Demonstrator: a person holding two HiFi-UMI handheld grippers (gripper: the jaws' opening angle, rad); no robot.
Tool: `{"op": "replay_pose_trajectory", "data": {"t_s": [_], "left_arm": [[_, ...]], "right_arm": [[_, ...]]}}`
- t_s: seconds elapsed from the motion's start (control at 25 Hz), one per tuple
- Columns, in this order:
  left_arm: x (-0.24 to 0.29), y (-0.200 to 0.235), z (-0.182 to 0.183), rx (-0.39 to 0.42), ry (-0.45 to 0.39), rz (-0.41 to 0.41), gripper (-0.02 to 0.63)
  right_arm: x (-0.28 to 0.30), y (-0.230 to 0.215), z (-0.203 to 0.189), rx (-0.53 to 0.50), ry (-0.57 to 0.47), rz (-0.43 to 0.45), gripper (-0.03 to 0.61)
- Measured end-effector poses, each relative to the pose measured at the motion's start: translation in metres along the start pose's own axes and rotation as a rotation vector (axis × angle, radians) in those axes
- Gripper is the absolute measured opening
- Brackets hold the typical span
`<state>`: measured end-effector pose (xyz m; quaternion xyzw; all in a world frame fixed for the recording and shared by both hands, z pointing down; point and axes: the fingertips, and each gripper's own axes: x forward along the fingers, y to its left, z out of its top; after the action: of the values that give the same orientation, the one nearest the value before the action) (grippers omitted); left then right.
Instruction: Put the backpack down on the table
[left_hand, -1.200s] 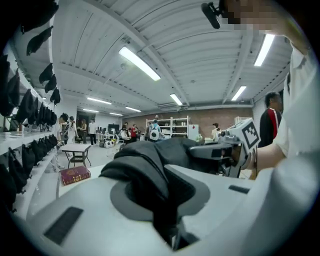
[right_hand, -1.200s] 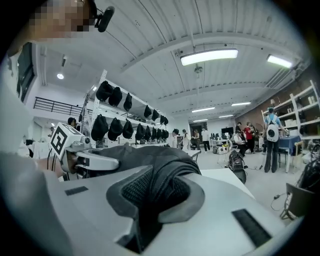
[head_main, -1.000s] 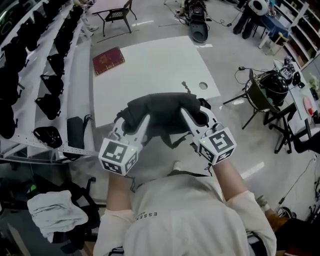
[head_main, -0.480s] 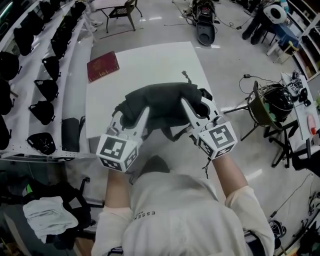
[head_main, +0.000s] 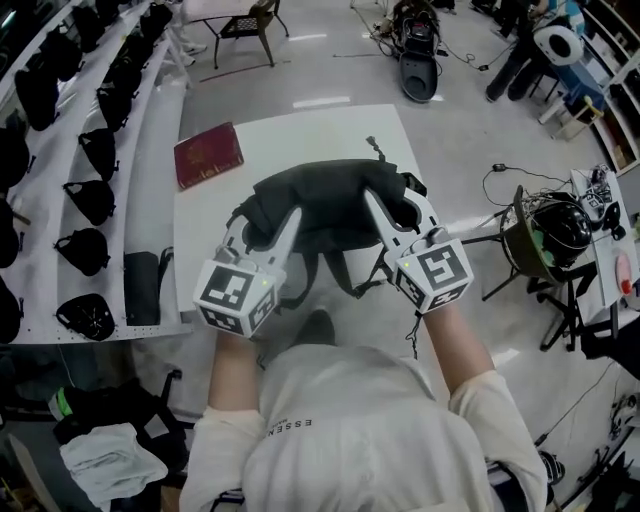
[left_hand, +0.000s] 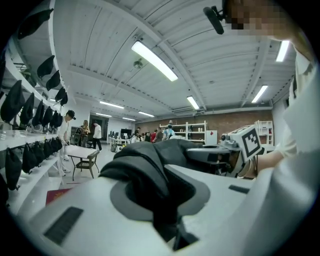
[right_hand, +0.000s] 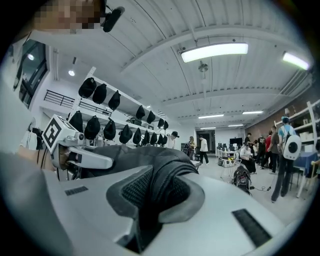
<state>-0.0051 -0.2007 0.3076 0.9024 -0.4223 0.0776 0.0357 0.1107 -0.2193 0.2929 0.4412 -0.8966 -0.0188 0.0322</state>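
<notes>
Head view: the left gripper (head_main: 268, 222) and the right gripper (head_main: 390, 200) each pinch a fold of the black backpack (head_main: 320, 195), which hangs between them over the near part of the white table (head_main: 290, 135). The step in hand appears to be the placing. The next move calls for lowering the bag level until the tabletop bears it, then opening both grips.

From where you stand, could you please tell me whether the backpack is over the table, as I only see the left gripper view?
Observer: Yes. In the head view the backpack is above the near half of the white table. Whether it touches, I cannot tell.
Operator: Thank you. Is the right tool gripping it?
Observer: Yes. The right gripper view shows the right tool shut on a fold of the fabric.
Operator: Does anything dangle?
Observer: Its straps hang past the table's near edge.
</notes>
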Motion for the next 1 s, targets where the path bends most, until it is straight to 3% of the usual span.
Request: {"op": "replay_pose_trajectory", "data": {"t_s": [0.56, 1.0], "left_arm": [[0.077, 0.14, 0.013, 0.014, -0.041, 0.029, 0.064], [0.137, 0.207, -0.014, -0.014, -0.051, 0.014, 0.064]], "right_arm": [[0.158, -0.048, 0.002, -0.008, 0.015, 0.032, 0.06], [0.239, -0.085, -0.033, -0.006, 0.037, 0.053, 0.061]]}}
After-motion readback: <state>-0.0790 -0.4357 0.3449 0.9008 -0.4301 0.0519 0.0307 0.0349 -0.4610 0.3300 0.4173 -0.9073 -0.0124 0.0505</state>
